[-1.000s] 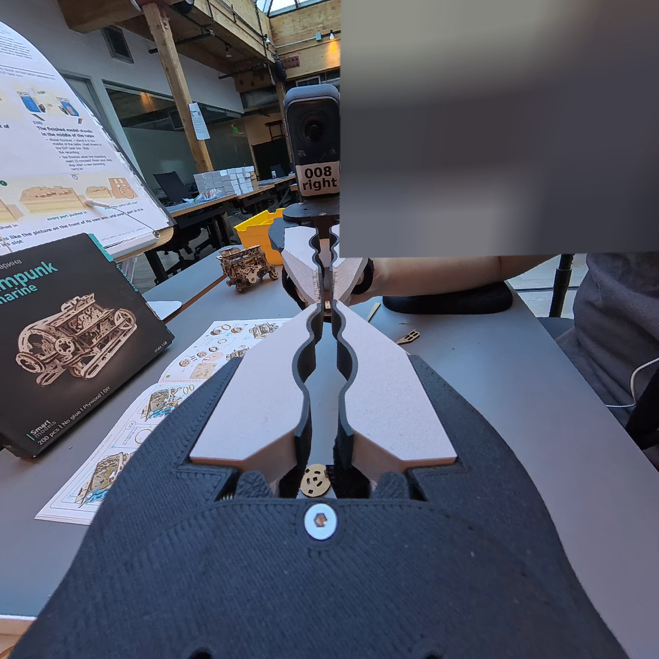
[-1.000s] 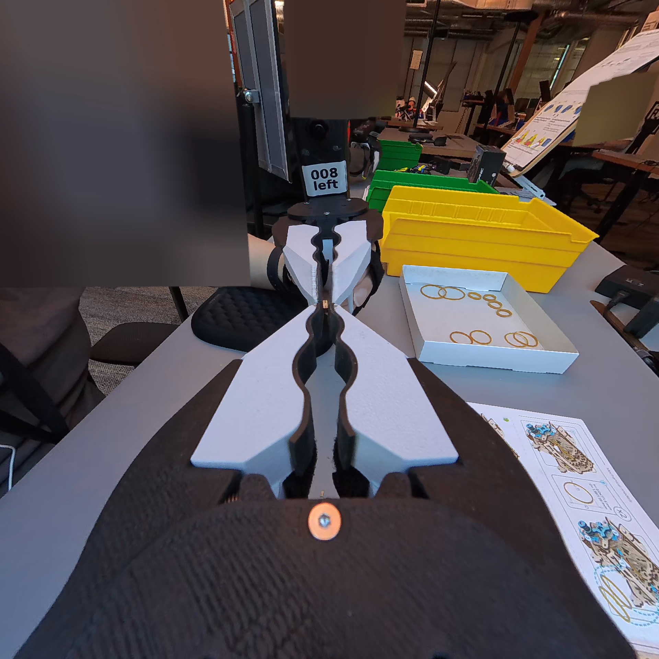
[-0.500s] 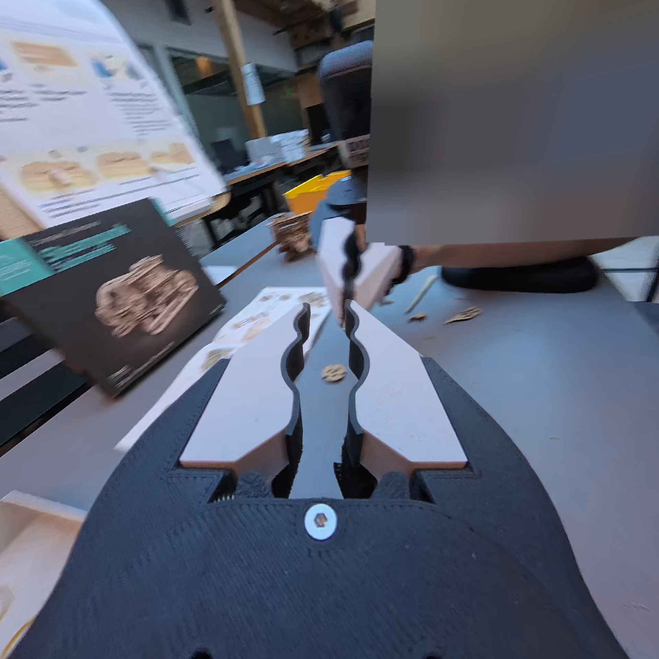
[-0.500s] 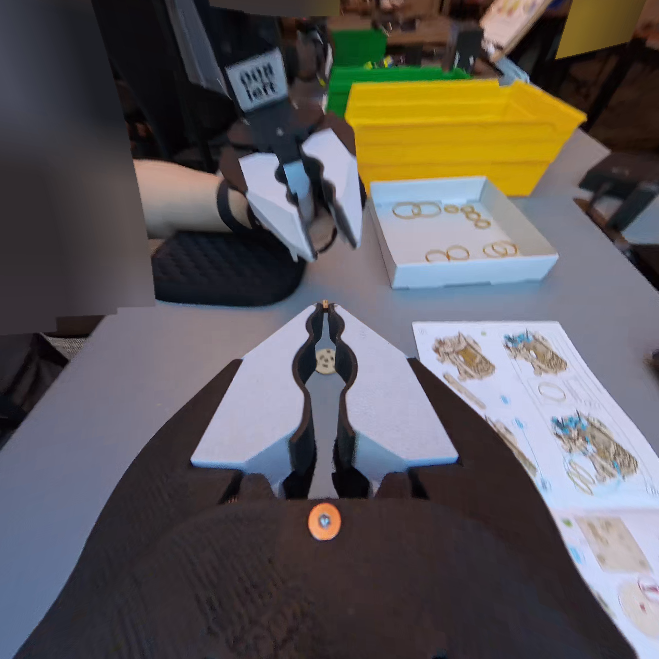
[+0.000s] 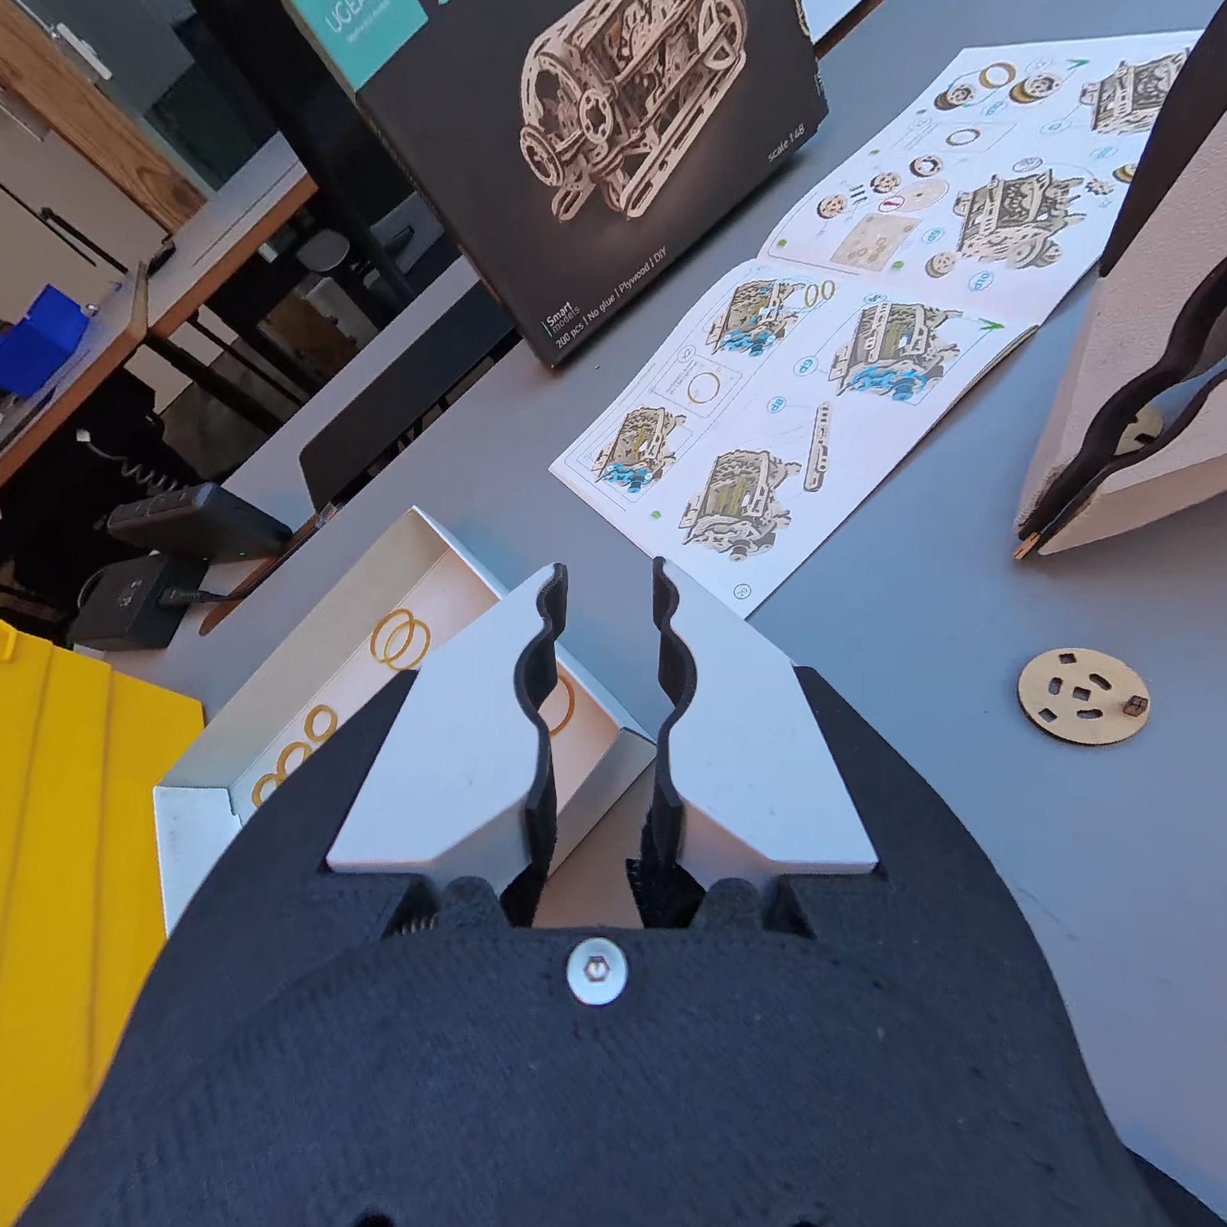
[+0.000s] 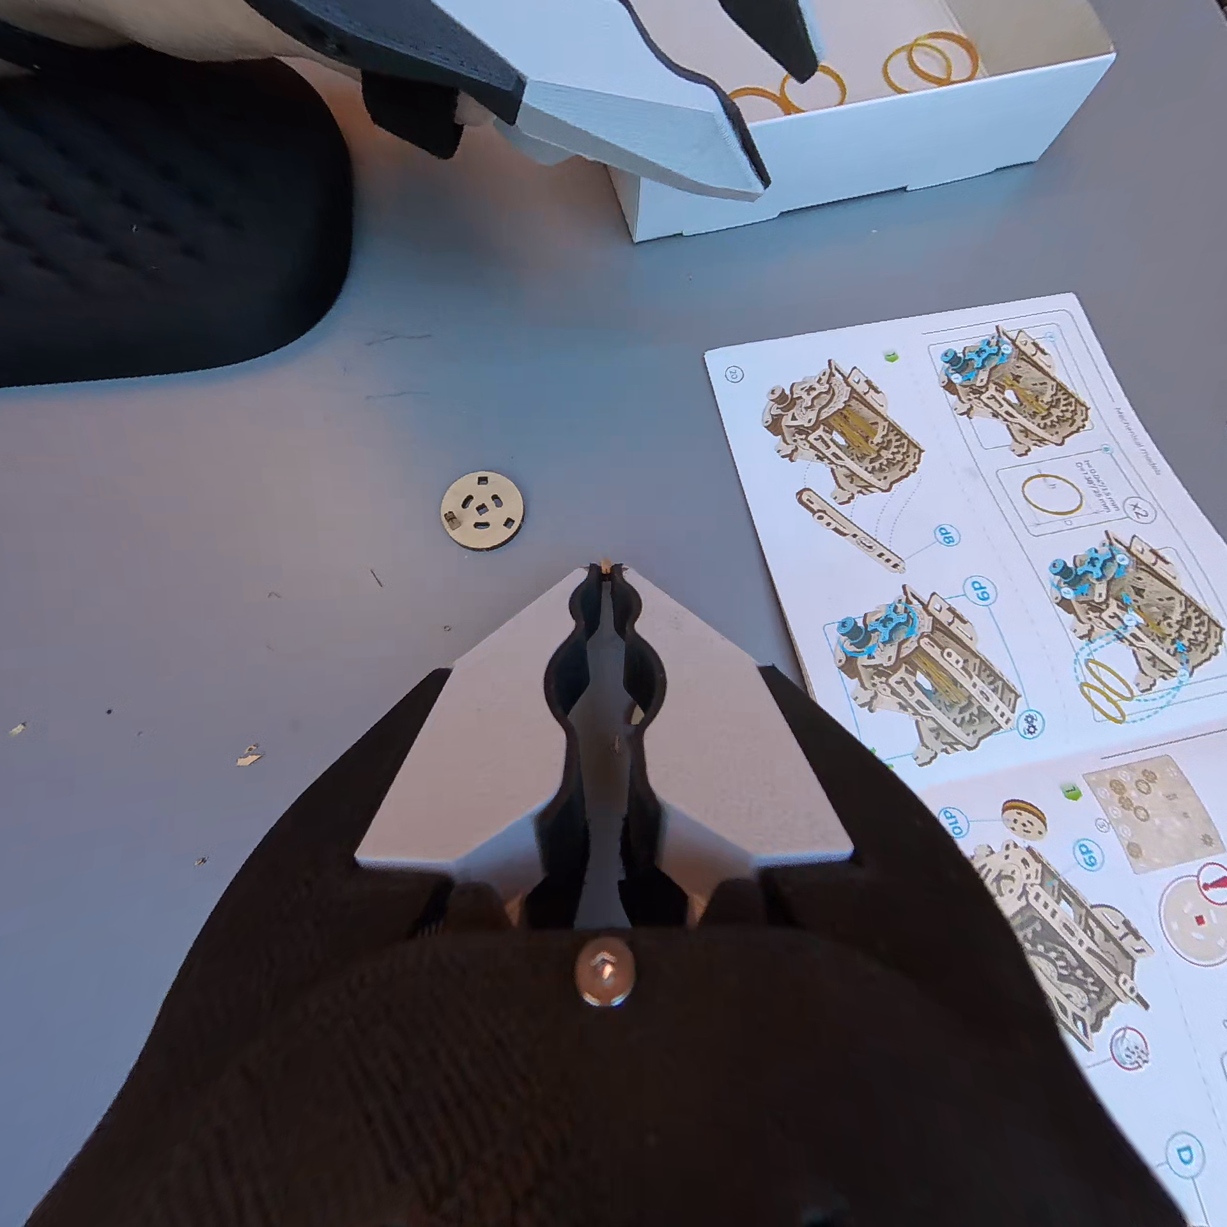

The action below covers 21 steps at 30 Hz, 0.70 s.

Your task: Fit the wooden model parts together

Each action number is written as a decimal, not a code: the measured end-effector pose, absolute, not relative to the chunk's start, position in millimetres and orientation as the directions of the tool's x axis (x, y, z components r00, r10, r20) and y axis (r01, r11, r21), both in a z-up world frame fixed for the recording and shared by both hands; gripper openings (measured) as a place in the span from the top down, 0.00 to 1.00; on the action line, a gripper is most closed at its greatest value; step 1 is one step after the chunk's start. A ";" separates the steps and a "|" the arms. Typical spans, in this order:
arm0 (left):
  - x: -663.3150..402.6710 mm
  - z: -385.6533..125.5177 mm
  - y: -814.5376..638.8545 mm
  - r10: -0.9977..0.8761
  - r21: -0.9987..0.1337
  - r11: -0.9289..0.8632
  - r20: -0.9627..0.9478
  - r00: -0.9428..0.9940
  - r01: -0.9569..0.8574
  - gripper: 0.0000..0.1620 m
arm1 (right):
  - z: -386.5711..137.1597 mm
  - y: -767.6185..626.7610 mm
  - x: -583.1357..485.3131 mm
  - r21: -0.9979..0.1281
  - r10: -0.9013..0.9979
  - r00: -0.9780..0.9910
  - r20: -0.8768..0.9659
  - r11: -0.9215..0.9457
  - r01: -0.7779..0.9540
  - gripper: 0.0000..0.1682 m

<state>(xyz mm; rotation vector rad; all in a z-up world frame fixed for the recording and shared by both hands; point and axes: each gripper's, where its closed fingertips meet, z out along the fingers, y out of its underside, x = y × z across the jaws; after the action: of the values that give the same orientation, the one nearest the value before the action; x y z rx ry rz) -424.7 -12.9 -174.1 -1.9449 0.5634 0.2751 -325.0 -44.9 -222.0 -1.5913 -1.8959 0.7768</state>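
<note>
Grey desk (image 6: 199, 597) w/ white tray (image 5: 199, 817) under left gripper (image 5: 609, 571), its fingers apart & empty; wooden disc (image 6: 482, 510) flat just ahead-left of right gripper (image 6: 605, 568), whose fingers pinch tiny wooden peg (image 6: 605, 566).

Both views are bright and evenly lit, with soft shadows on the grey table (image 5: 996, 863). Wide-angle distortion bends edges near three and nine o'clock. Focus is sharp; glare is slight.
</note>
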 end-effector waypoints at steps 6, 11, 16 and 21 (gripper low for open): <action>-425.8 -180.9 -12.2 -0.269 -0.782 -0.370 -0.427 0.863 -0.502 0.86 | -223.4 -44.3 -336.8 -0.735 0.991 -0.128 0.036 0.113 0.668 0.99; -426.7 -181.6 -12.2 -0.272 -0.792 -0.378 -0.400 0.875 -0.479 0.87 | -226.9 -46.2 -336.5 -0.725 0.988 -0.141 0.060 0.140 0.675 0.99; -424.3 -187.2 -13.1 -0.294 -0.782 -0.396 -0.389 0.873 -0.482 0.84 | -225.4 -42.5 -333.2 -0.734 0.991 -0.114 0.065 0.125 0.668 0.91; -415.3 -179.5 -12.0 -0.320 -0.810 -0.376 -0.341 0.884 -0.449 0.83 | -197.2 -43.9 -322.5 -0.791 0.996 -0.042 0.078 0.087 0.605 0.84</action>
<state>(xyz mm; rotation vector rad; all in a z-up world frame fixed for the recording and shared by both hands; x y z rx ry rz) -415.3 -12.0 -179.5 -1.9933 0.5606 0.1529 -322.5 -43.9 -197.2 -1.5888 -1.7220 0.7708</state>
